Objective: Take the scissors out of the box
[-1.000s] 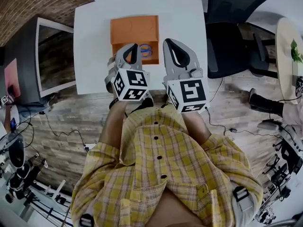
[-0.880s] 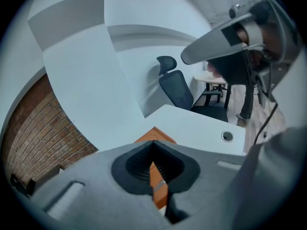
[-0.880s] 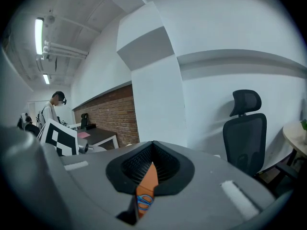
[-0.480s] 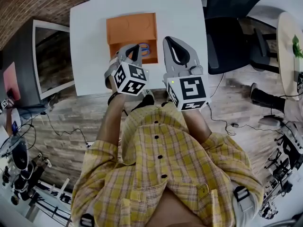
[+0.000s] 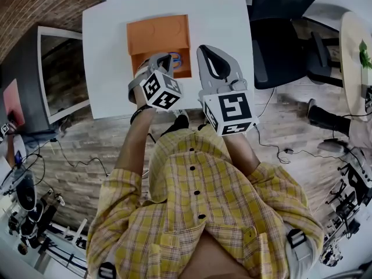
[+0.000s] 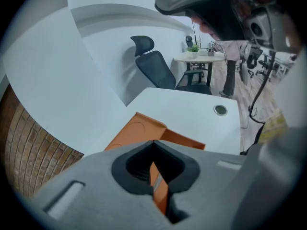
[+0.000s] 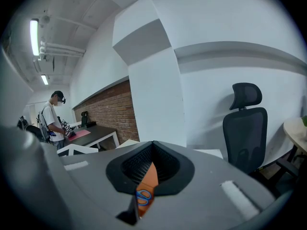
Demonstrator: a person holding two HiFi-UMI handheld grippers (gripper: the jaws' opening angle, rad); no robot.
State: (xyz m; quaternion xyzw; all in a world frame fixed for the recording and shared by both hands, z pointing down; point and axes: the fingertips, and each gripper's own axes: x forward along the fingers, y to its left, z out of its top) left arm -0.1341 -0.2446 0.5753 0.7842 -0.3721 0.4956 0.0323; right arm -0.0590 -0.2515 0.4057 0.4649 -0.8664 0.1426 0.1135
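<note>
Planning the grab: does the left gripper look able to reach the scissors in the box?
Probably yes: the box lies open, the scissors sit uncovered right by the left gripper, nothing between them. Its tongs are shut and must open first.

Both arms reach forward, side by side. The left gripper (image 5: 164, 57) tips steeply downward, with its left marker cube (image 5: 161, 90) rolled onto a corner. Its jaws are pressed together with nothing clamped between them. The right gripper (image 5: 204, 49), just beside it, is held nearer level, with the right marker cube (image 5: 228, 114) facing upward. Its jaws are likewise closed and empty. The left forearm (image 5: 135, 139) is extended.
</note>
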